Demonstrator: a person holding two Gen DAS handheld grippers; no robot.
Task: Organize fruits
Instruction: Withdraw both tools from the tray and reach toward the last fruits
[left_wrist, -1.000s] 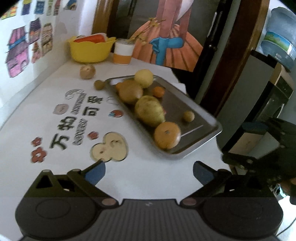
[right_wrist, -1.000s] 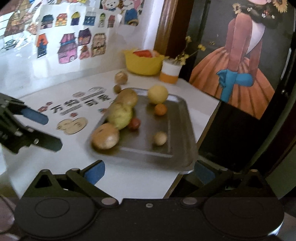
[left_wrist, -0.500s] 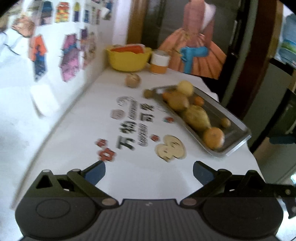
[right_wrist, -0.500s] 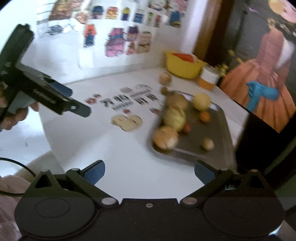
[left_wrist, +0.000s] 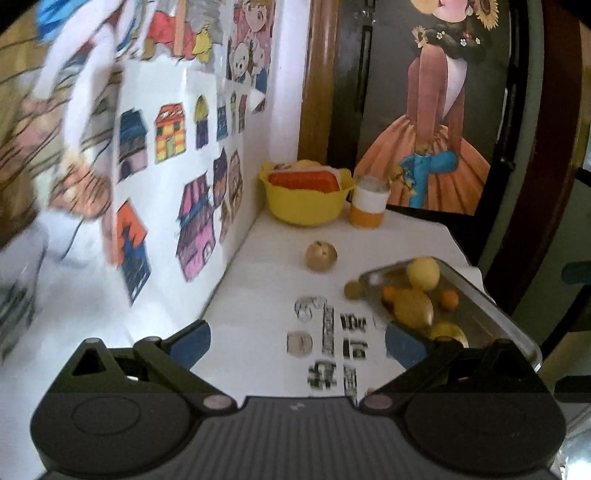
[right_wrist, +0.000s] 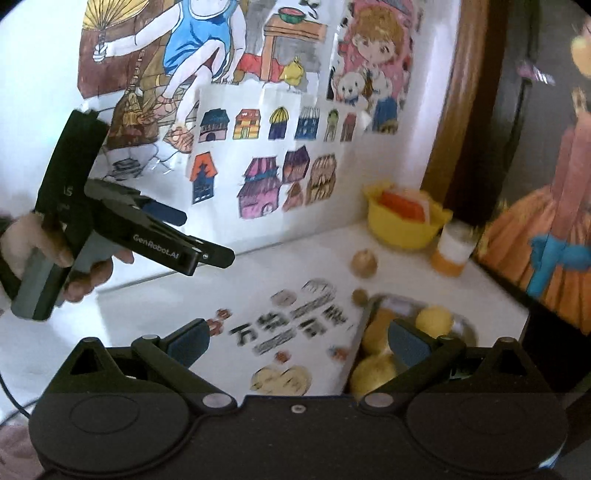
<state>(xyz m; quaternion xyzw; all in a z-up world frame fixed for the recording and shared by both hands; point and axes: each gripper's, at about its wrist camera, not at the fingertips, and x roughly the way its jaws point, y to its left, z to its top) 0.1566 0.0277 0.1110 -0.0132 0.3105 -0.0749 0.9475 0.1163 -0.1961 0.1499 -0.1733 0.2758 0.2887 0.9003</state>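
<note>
Sitting on the metal tray (left_wrist: 491, 314) at the table's right edge are several fruits: a yellow one (left_wrist: 423, 273), a pear-like one (left_wrist: 412, 308), a small orange (left_wrist: 449, 299). Two brown fruits (left_wrist: 321, 256) are lying just beyond it, near the yellow bowl (left_wrist: 304, 206). Left gripper (left_wrist: 297, 341) and right gripper (right_wrist: 299, 343) are both hovering released, holding nothing, above the white table (left_wrist: 273, 295).

Left tool (left_wrist: 297, 341) wide open, empty; right tool (right_wrist: 298, 341) likewise

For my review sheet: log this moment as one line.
left gripper: open, empty | right gripper: open, empty | tray: holds fruit | brown fruit: on table, outside tray
</note>
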